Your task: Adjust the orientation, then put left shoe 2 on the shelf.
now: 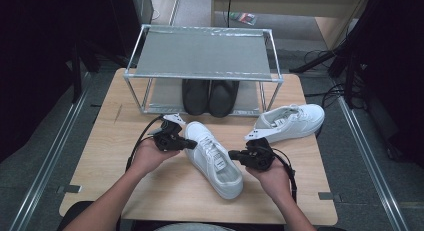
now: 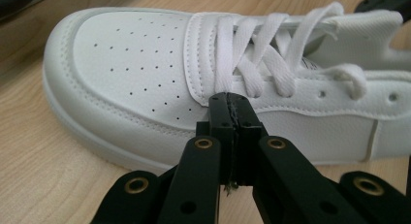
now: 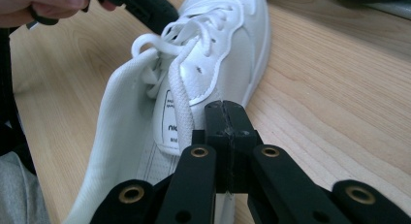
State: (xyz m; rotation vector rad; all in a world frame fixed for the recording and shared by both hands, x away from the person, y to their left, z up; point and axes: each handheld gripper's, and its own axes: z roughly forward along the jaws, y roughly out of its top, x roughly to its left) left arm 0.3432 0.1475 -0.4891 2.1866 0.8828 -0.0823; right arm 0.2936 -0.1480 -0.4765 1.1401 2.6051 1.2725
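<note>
Black left claw (image 1: 191,144), black right claw (image 1: 233,154), brass-ringed screws, trailing black cables, bare forearms

Ahead of my tools, at the far edge of the wooden table (image 1: 150,191), stands a metal shoe rack (image 1: 202,53) with a pair of black shoes (image 1: 210,97) on its lower shelf. Beyond my right-hand tool, a second white sneaker (image 1: 287,122) lies just beside the rack's corner.

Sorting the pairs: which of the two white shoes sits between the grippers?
The near white shoe, toe toward the rack, between both grippers. The other white shoe lies farther right, by the rack's corner.
</note>
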